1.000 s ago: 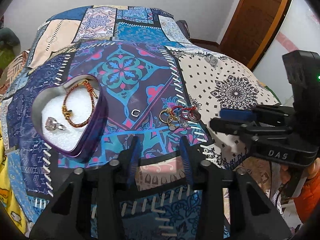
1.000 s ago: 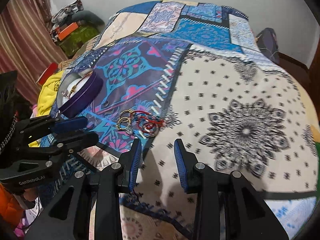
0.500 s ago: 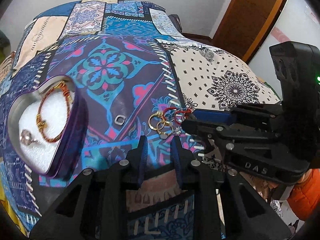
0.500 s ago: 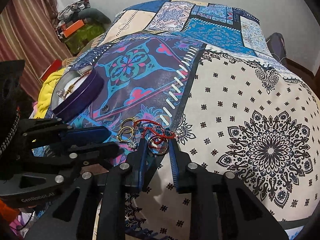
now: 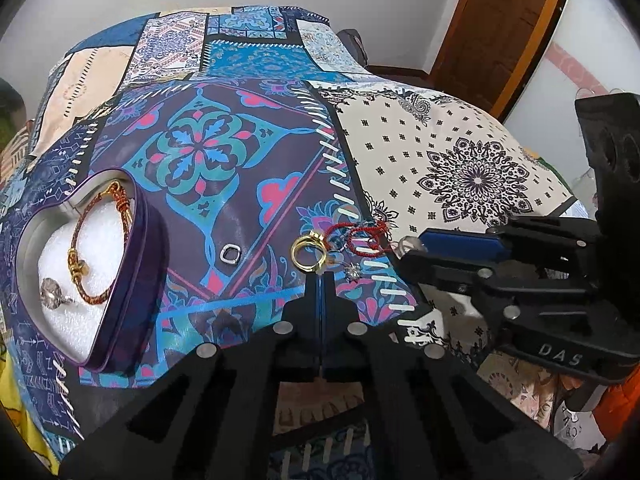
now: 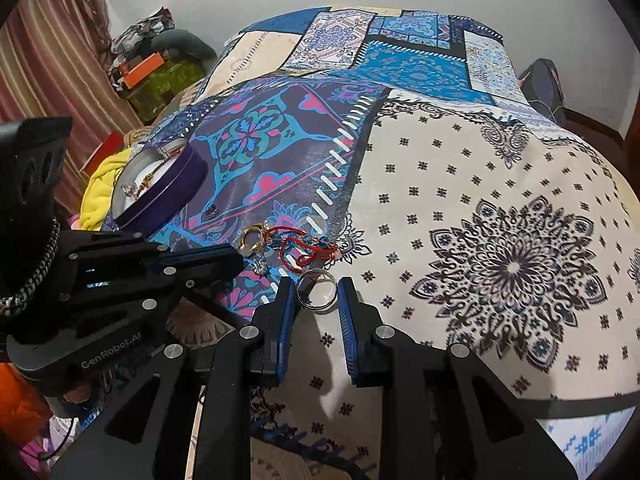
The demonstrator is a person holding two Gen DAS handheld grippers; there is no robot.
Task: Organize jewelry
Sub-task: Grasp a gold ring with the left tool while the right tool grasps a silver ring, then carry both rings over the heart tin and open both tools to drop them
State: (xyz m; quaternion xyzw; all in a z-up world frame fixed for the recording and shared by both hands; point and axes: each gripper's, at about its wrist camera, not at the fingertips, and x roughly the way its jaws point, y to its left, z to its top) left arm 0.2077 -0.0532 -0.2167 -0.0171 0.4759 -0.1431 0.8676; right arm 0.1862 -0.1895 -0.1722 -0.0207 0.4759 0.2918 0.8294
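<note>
A heap of jewelry lies on the patchwork bedcover (image 5: 208, 152): two gold rings (image 5: 308, 254), a red cord bracelet (image 5: 362, 240) and a small crystal stud (image 5: 352, 270). My left gripper (image 5: 322, 276) is shut, its tips pinching the lower rim of a gold ring (image 6: 252, 237). My right gripper (image 6: 316, 292) is shut on a wide silver ring (image 6: 316, 290), which sits flat between both blue pads. A purple heart-shaped tin (image 5: 136, 280) to the left holds a red-gold bracelet (image 5: 100, 248) and a crystal ring (image 5: 52, 292) on white foam. A small silver ring (image 5: 231, 254) lies alone on the cloth.
The bed's front edge is just under both grippers. Yellow cloth (image 6: 102, 188), a green box (image 6: 160, 84) and a striped curtain (image 6: 36, 60) are off the bed's left side. A wooden door (image 5: 508, 28) stands at the back right. An orange sleeve (image 5: 616, 400) shows behind the right gripper.
The left gripper's jaws closed fully and came up to the gold rings. The right gripper moved in on the heap and narrowed around the silver ring.
</note>
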